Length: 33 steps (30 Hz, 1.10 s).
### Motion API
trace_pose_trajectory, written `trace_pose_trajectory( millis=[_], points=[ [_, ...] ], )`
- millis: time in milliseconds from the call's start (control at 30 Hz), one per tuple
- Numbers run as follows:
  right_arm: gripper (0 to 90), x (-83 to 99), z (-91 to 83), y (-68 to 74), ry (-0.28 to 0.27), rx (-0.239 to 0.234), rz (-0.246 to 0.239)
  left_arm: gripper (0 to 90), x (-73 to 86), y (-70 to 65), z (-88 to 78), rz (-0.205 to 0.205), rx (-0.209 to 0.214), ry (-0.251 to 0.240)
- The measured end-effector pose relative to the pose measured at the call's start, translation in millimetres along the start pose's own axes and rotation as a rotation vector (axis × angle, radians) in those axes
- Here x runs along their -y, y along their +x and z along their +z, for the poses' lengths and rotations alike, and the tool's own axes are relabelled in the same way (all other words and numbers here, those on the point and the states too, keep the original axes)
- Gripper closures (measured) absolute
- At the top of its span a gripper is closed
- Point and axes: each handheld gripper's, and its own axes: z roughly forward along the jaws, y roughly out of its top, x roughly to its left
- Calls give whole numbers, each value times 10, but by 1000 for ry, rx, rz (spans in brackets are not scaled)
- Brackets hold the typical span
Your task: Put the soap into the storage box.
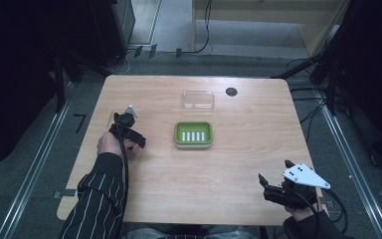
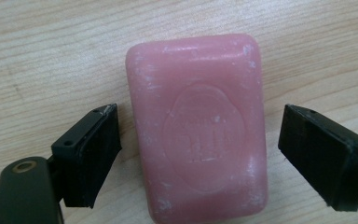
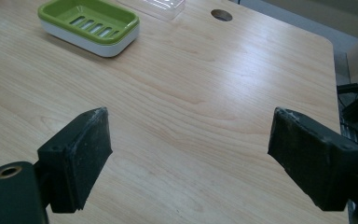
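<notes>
A pink soap bar [image 2: 196, 140] lies flat on the wooden table, seen close up in the left gripper view. My left gripper [image 2: 200, 154] stands open around it, one jaw on each side with a small gap to the soap. In the high view the left gripper [image 1: 124, 124] is at the table's left side, pointing down, and covers the soap. A green soap dish [image 1: 193, 134] with a slotted bottom sits at mid-table, empty. My right gripper [image 1: 274, 173] hovers open near the front right corner, with nothing between its jaws [image 3: 189, 154].
A clear plastic lid [image 1: 198, 99] lies behind the green dish [image 3: 89, 25]. A round cable hole [image 1: 231, 91] is at the back of the table [image 1: 258, 129]. Cables run across the floor on the right.
</notes>
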Motion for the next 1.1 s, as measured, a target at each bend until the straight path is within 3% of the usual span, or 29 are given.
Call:
trace_pose_trajectory(
  millis=[500,867,1100],
  points=[
    [135,-1,1,0,0,0,0,203,-5,-1,31,-12,-35,-1],
    [135,1,-1,-4,0,0,0,355,-5,-51,8,5,-66,-18],
    [135,1,1,-2,0,1,1,384,6,-52,8,7,-72,-28]
  ],
)
